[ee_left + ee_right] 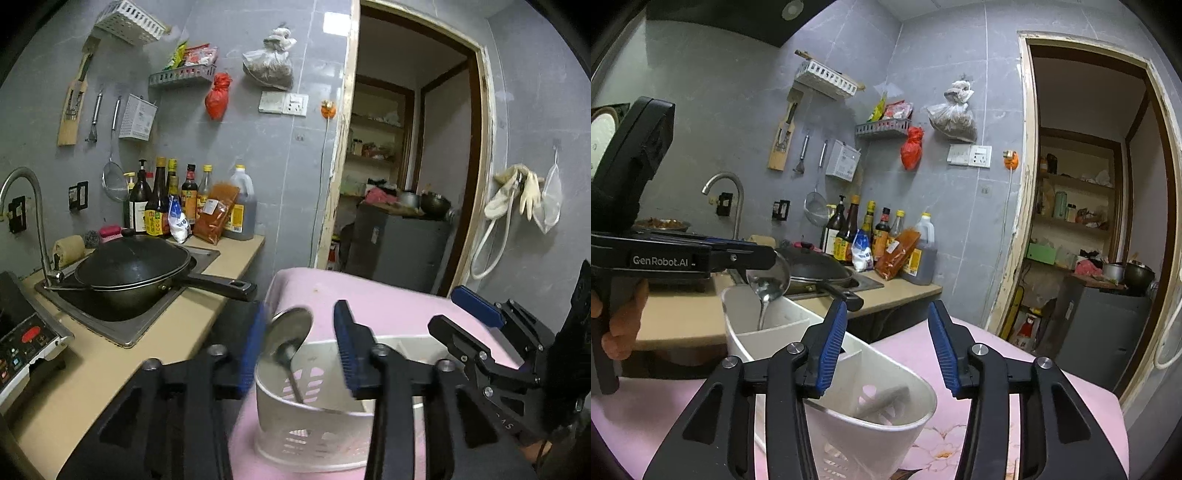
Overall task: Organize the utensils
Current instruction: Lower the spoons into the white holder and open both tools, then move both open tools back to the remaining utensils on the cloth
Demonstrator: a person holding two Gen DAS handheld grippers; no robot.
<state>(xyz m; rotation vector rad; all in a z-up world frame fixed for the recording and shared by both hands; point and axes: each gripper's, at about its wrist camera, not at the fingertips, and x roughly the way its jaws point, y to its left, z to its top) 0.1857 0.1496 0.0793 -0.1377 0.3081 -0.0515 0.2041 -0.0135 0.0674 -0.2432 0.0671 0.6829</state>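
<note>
Two hand-held grippers over one white slotted utensil holder [280, 417], on a pink cloth-covered table [388, 295].

**Left gripper** [301, 321]: jaws parted above the holder's rim. A metal spoon [290, 328] stands between the blue pads, bowl upward. Its bowl sits close against the blurred pad on the picture's left and well clear of the other pad. The grip is therefore released, and the spoon's handle runs down into the holder.

**Right gripper** [886, 306]: jaws likewise spread, with nothing between the pads. It hangs over the holder's opposite end.

**What each view adds**
- **Right wrist view:**
  - It shows the left gripper [772, 254] side-on, with the person's hand [620, 325] around its grip.
  - The spoon [768, 280] is just at the fingertips. Its handle drops into the holder's [886, 435] compartment farthest from this camera.
  - This view alone shows the upright dividers.
  - Only here can a pale rod-shaped item [882, 402] be seen lying in the near compartment. It is too blurred to identify.
  - A flower print on the cloth [1015, 354] appears beside the holder.
- **Left wrist view:**
  - It shows the right gripper [445, 308] obliquely, to the holder's right.
  - The spoon appears face-on.
  - Past the holder's left side it shows more of the counter: a lidded black wok [136, 266] resting in the sink.

**Beyond the holder (both views):** a row of sauce bottles [166, 199] against the grey tiled wall, and an open doorway [413, 166] farther off to the right.
</note>
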